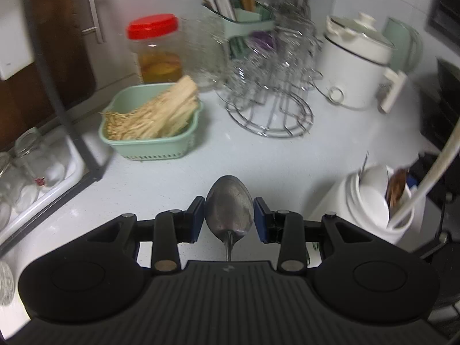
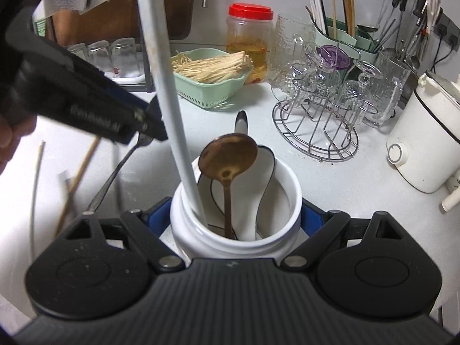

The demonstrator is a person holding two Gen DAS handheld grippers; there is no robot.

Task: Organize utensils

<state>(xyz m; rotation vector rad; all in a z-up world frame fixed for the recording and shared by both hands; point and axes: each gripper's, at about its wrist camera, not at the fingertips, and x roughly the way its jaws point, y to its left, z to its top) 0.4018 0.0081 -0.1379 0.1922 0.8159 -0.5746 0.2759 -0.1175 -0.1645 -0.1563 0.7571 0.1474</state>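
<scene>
Left claw clamped on metal spoon, bowl forward, over tabletop left of white jar. Right claw pads look pressed on jar sides, steadying it. Swing spoon handle-down into jar; dodge white handle, brown ladle.

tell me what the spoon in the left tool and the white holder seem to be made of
The spoon in the left tool looks like metal, probably stainless steel: grey, with a dull, smudged sheen. The white utensil holder gripped by the right tool looks like glazed ceramic or glossy plastic: smooth, thick-walled, shiny; the pictures cannot settle which.
</scene>
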